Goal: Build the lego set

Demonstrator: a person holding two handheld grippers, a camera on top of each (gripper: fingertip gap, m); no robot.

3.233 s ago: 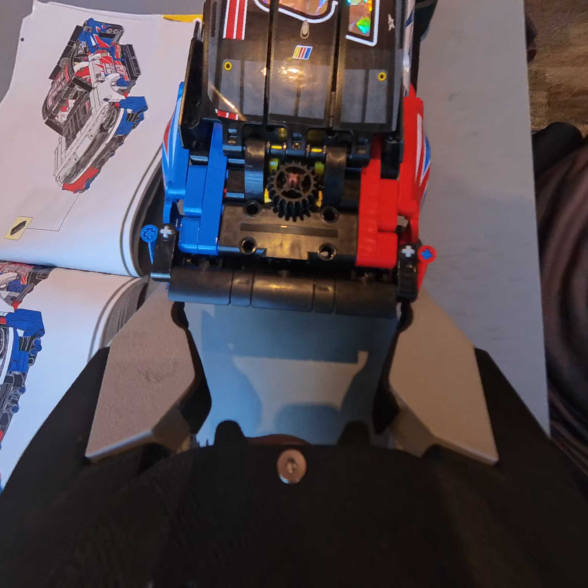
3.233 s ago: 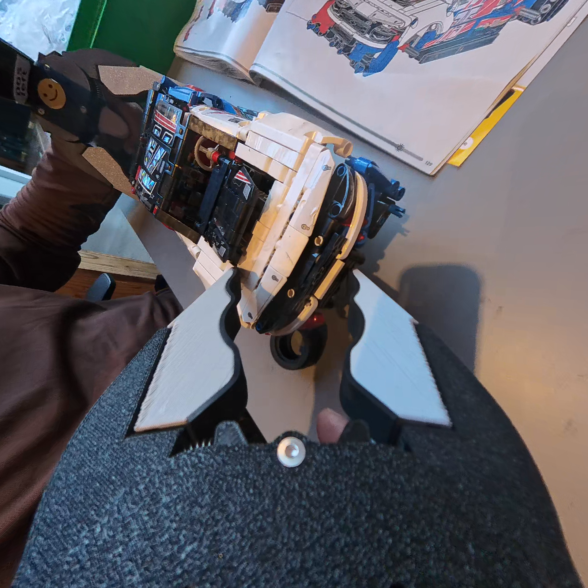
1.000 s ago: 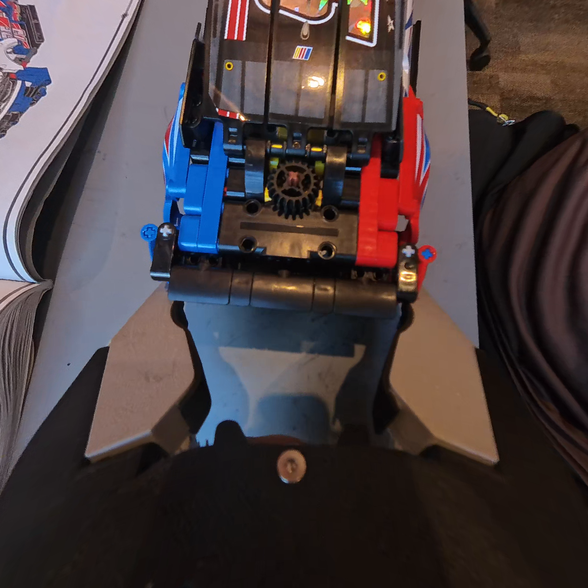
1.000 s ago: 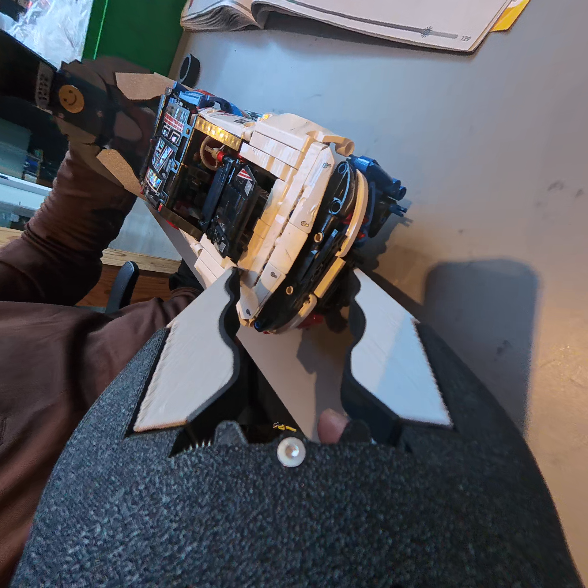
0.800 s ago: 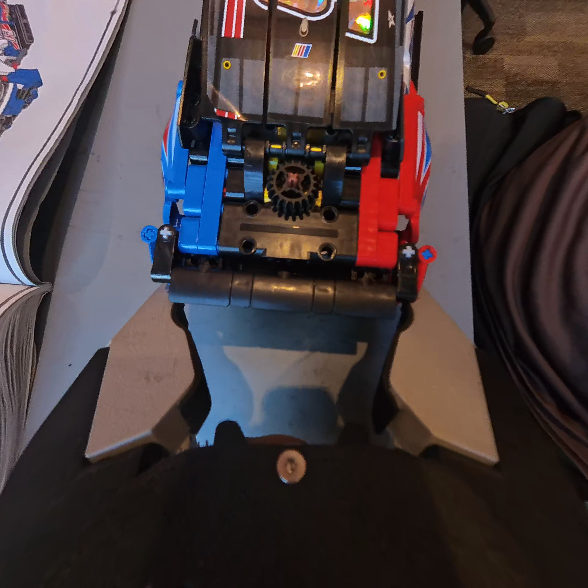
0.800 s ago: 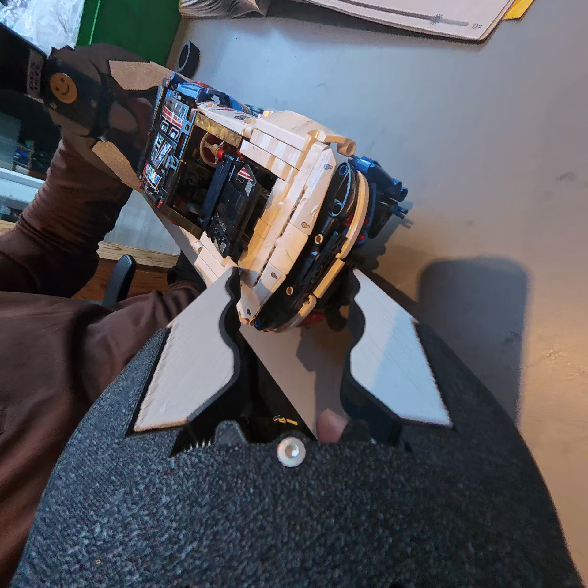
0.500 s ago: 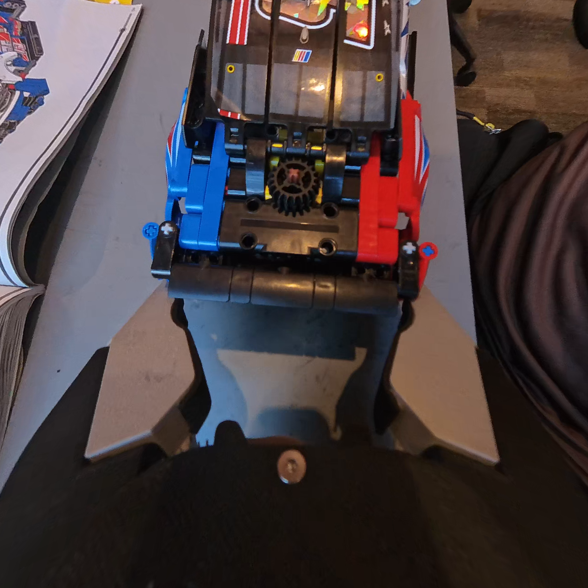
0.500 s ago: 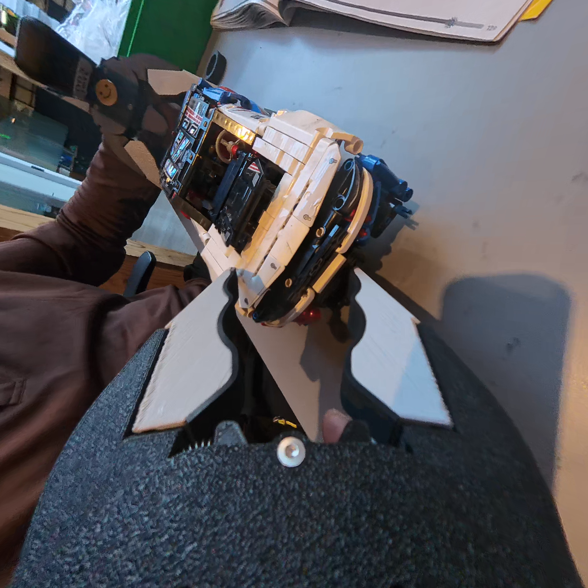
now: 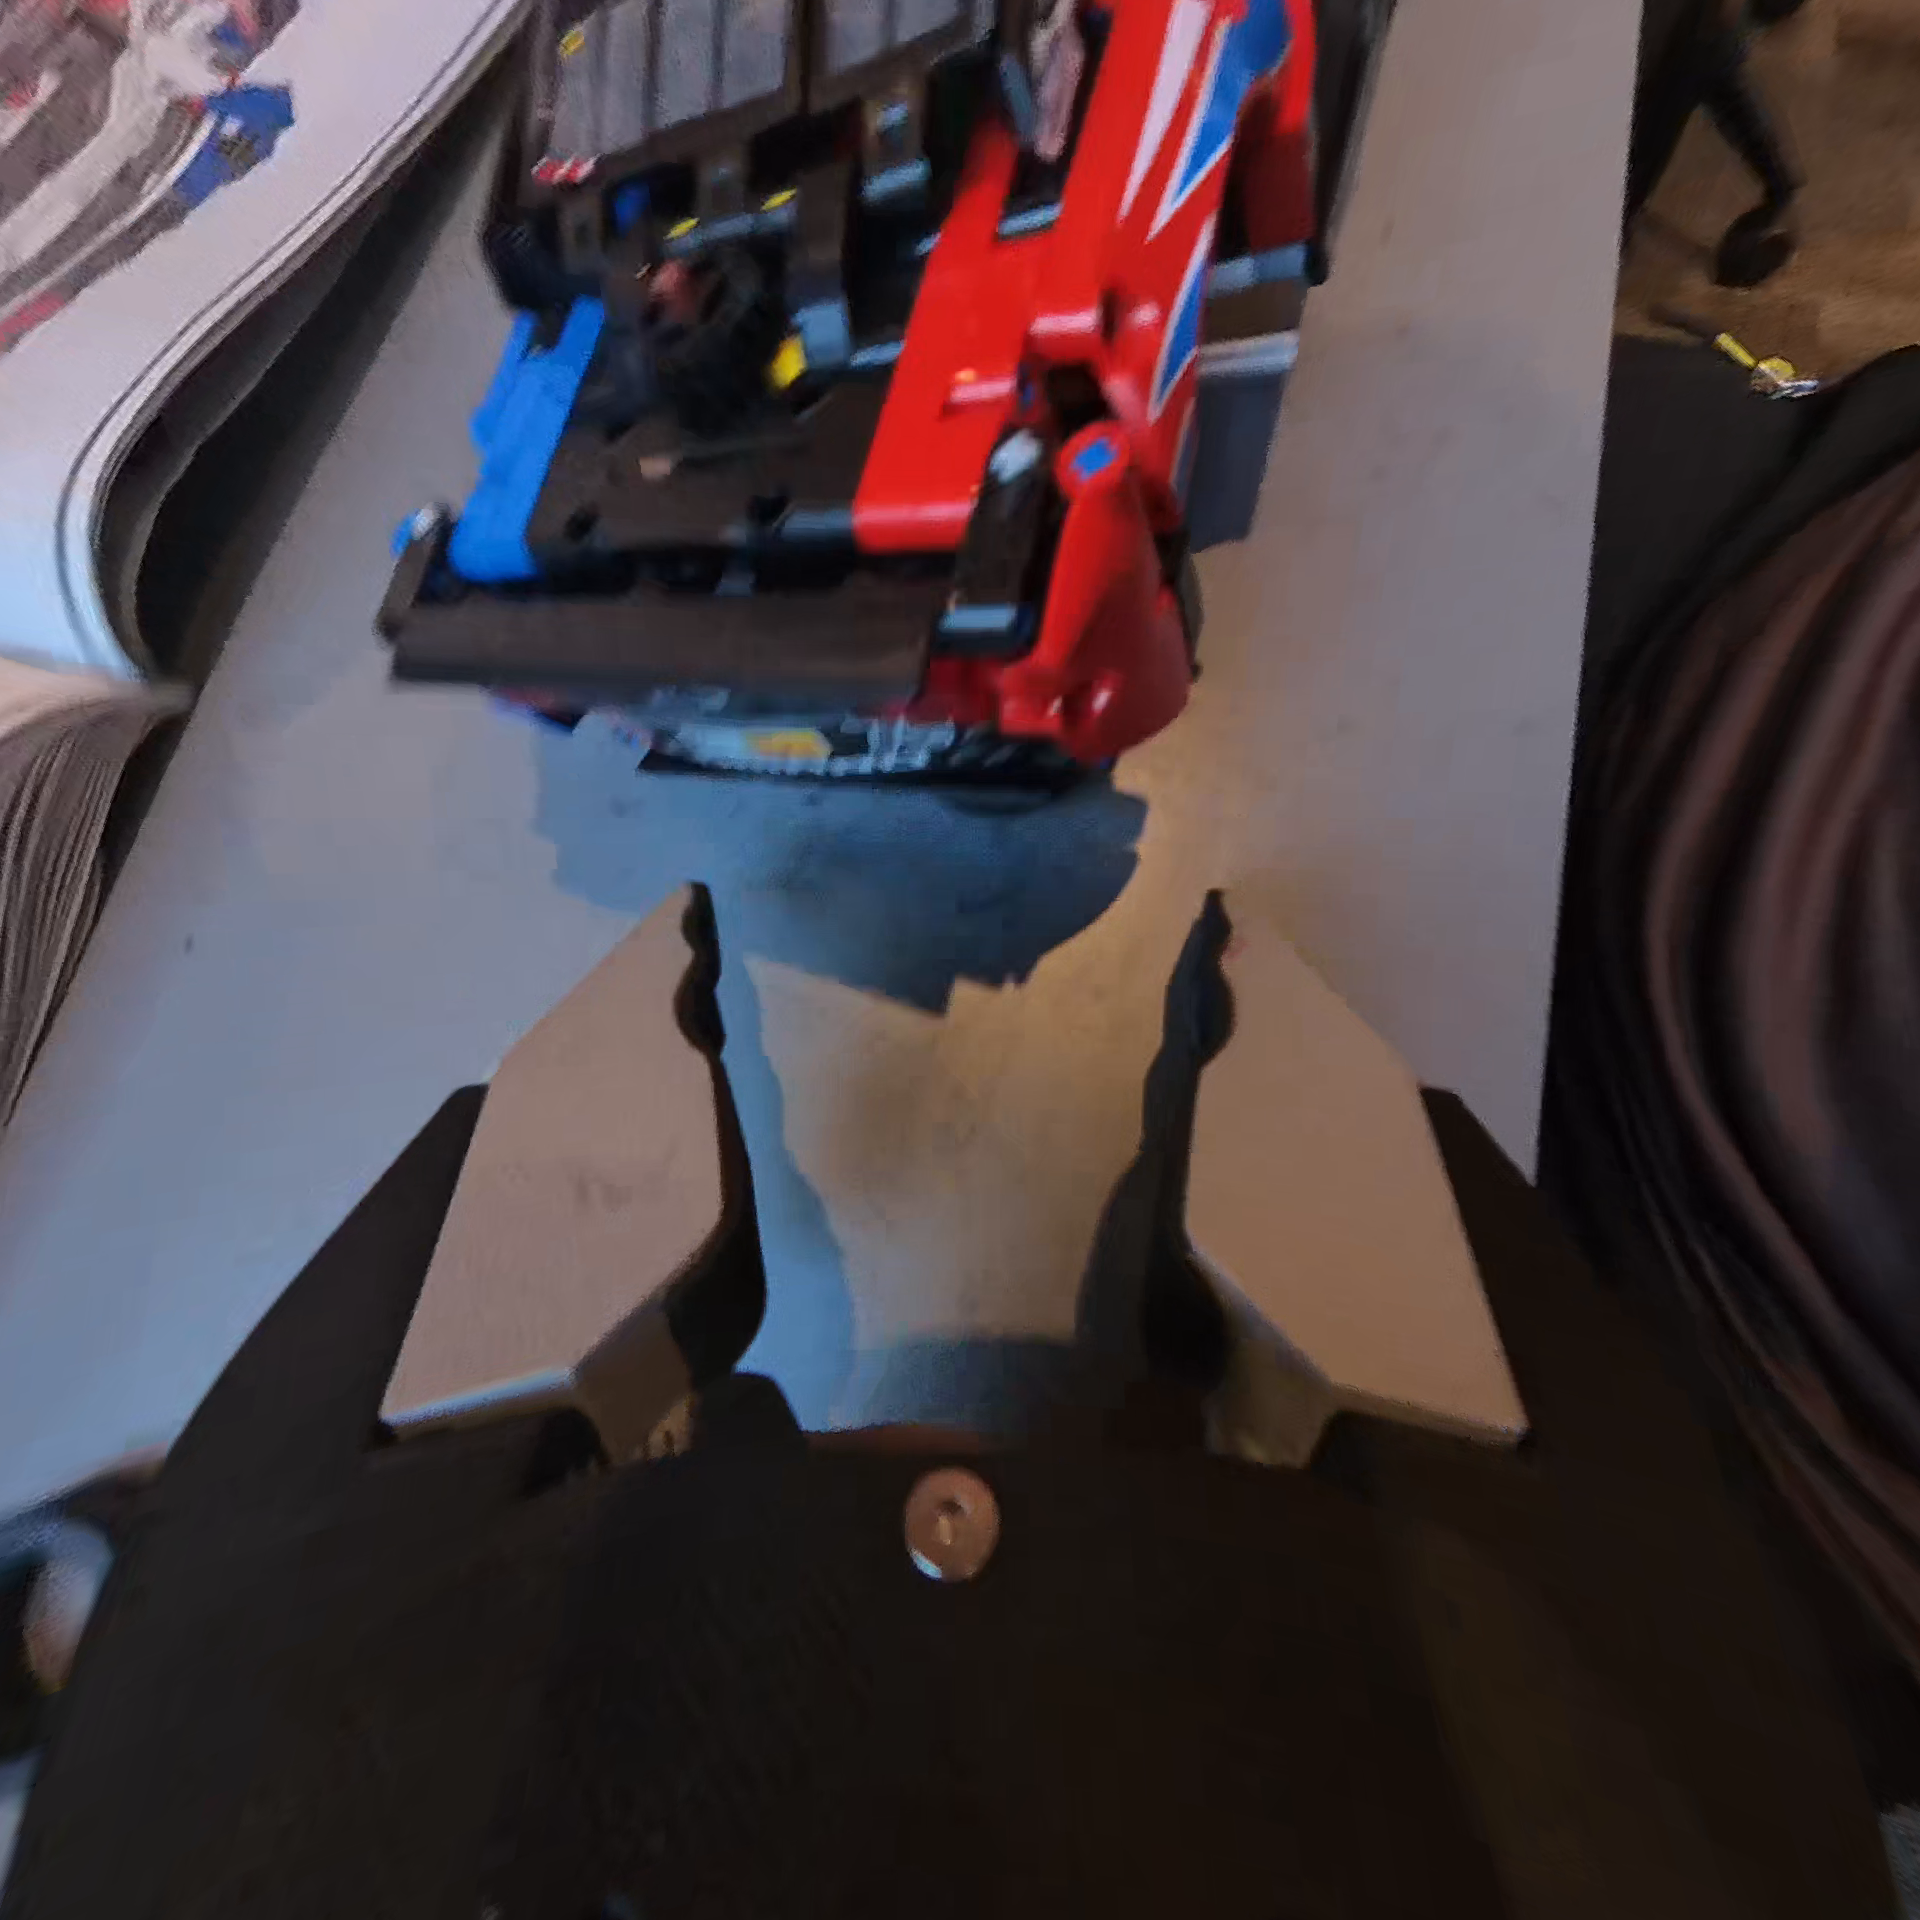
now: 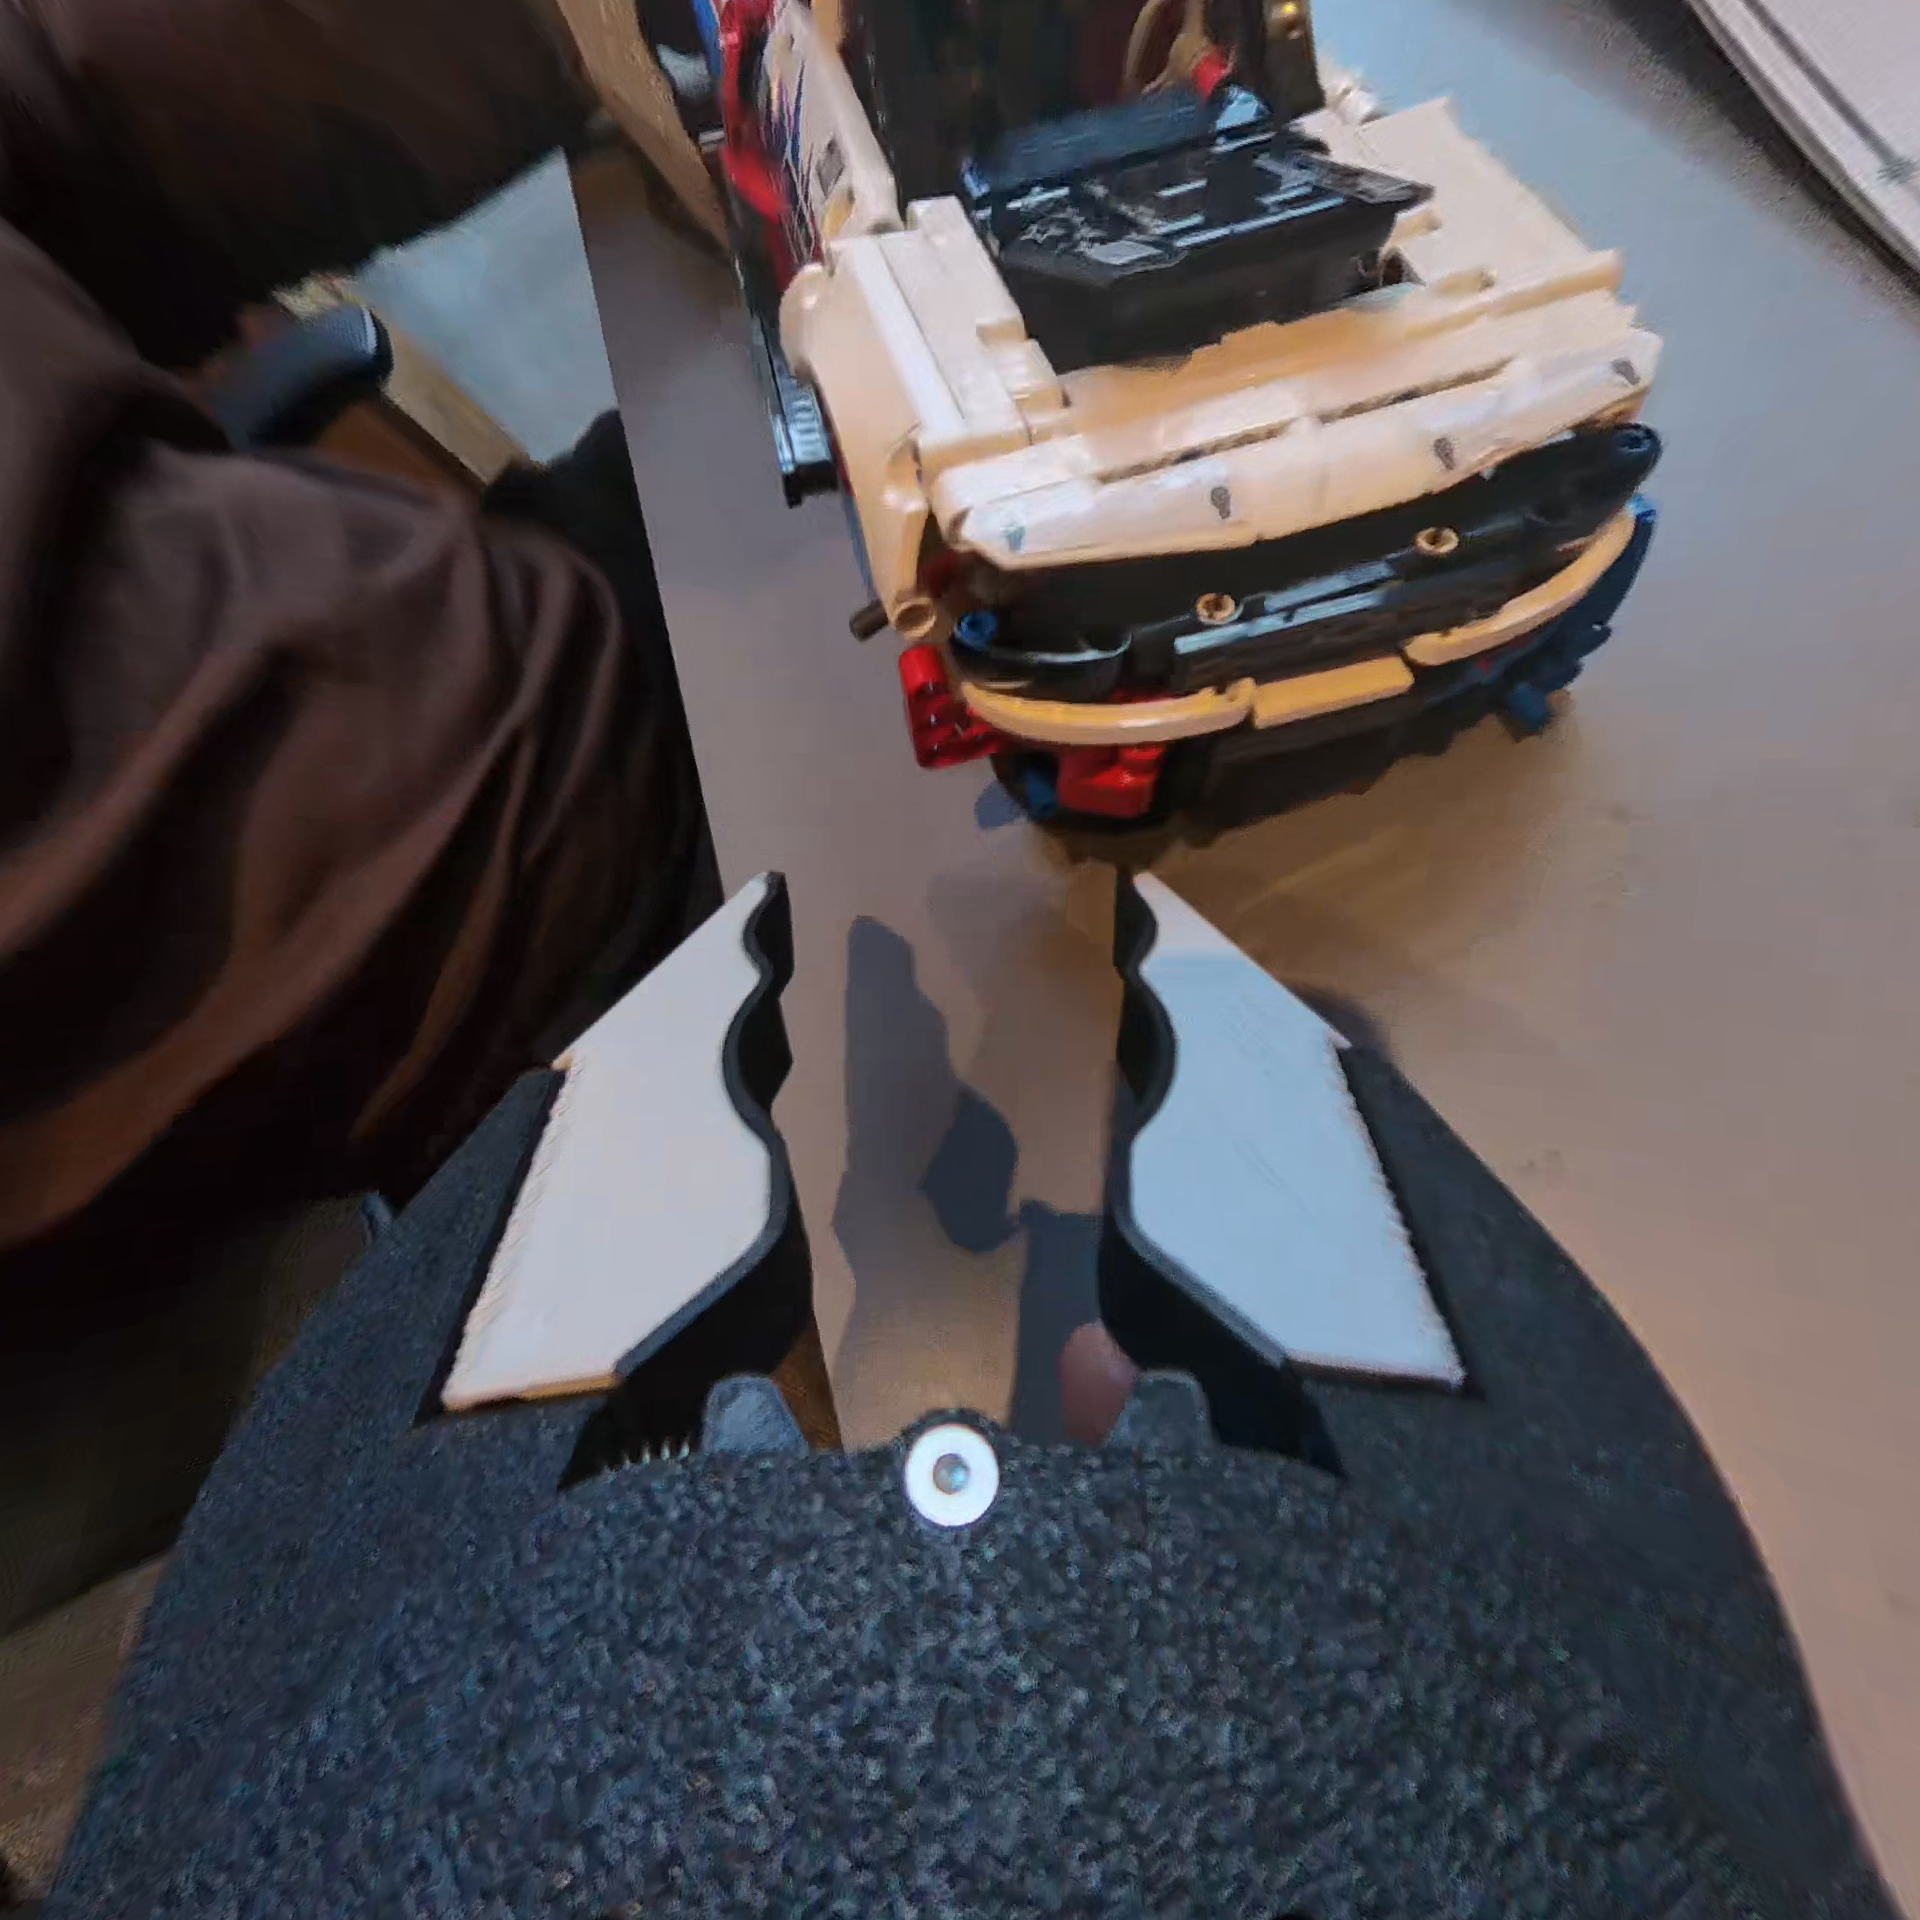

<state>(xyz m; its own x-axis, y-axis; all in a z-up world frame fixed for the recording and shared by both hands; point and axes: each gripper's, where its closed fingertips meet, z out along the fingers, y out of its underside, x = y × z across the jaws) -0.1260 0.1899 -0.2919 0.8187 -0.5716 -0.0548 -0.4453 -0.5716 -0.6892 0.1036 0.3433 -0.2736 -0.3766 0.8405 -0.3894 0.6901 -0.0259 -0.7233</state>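
The lego car [image 9: 831, 447] rests on the grey table [image 9: 343, 935], free of both grippers. The left wrist view shows one end of it, with blue parts on the left, red parts on the right and a black bar across. My left gripper [image 9: 951, 914] is open and empty, a short way back from that end. The right wrist view shows the car's white end [image 10: 1226, 468] with black and red parts low down. My right gripper [image 10: 951, 899] is open and empty just short of it. Both views are blurred.
The open instruction booklet [image 9: 156, 208] lies left of the car, and its corner shows in the right wrist view [image 10: 1829, 125]. A person's brown sleeve [image 10: 260, 675] fills the left side there. The table edge [image 9: 1579, 623] runs close along the car's right side.
Both grippers have let go of the car and pulled back. The car, held tilted in the air before, now sits on the table.
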